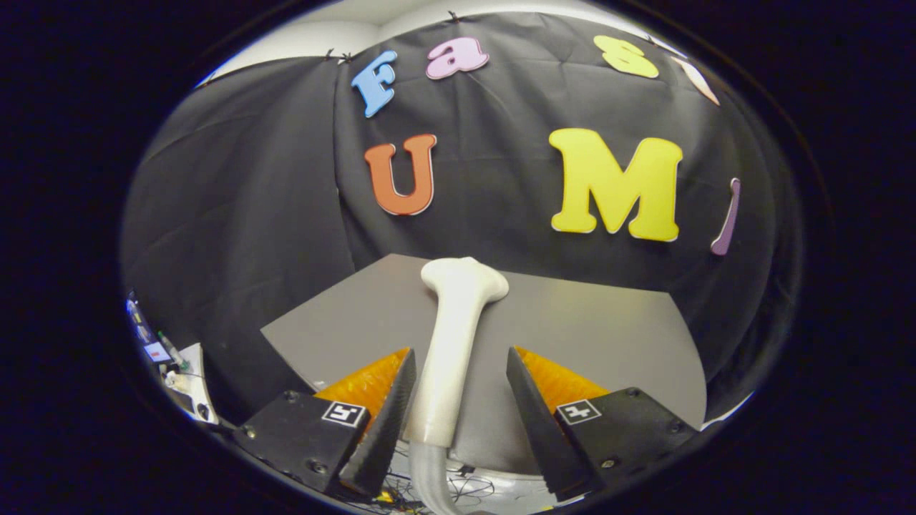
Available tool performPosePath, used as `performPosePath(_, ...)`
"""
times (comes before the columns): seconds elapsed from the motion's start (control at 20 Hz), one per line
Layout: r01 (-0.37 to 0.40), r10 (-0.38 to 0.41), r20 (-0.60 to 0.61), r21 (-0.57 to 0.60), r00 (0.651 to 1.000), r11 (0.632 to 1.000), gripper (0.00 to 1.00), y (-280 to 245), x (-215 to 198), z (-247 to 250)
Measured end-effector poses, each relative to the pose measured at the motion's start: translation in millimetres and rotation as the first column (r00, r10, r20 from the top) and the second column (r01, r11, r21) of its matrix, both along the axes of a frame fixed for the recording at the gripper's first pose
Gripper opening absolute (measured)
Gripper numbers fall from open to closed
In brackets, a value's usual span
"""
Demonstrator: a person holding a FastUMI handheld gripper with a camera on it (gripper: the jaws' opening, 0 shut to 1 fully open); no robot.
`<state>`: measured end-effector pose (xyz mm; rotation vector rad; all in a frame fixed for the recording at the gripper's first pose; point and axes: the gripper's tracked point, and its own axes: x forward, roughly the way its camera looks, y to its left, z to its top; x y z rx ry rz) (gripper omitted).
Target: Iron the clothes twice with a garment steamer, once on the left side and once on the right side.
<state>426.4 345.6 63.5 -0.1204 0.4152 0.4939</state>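
A white garment steamer [458, 307] lies on the grey table [608, 336], its handle pointing back toward me and its wide head at the far end near the black cloth wall. My gripper [461, 357] is open with the handle between its fingers. The left finger [390, 400] sits right against the handle. Between the handle and the right finger [533, 400] a gap of grey table shows. A grey hose [429, 472] leaves the handle's near end, below the fingers. I see no garment.
The black cloth wall stands close behind the table's far edge. Off the table's left side sits a white surface with small clutter [175, 372]. Thin cables [465, 490] lie below the table's near edge.
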Motion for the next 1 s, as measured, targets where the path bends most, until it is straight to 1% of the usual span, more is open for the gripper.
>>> performPosePath(0.2,0.002,-0.006,-0.065,-0.071,0.998,0.997,0.73,11,11,-25)
performPosePath(0.3,0.006,-0.011,-0.067,-0.085,0.998,0.996,0.66,15,11,-25)
performPosePath(0.35,0.022,-0.027,-0.062,-0.092,0.998,0.995,0.64,15,12,-24)
performPosePath(0.45,0.036,-0.043,-0.096,-0.073,0.994,0.997,0.51,19,11,-25)
performPosePath(0.5,0.035,-0.040,-0.115,-0.043,0.993,0.998,0.46,18,9,-24)
performPosePath(0.6,0.038,-0.038,-0.146,0.002,0.989,0.999,0.39,19,6,-23)
performPosePath(0.75,0.044,-0.036,-0.146,0.049,0.989,0.998,0.36,15,-1,-15)
performPosePath(1.0,0.058,-0.056,-0.024,0.095,0.998,0.994,0.36,-26,-50,25)
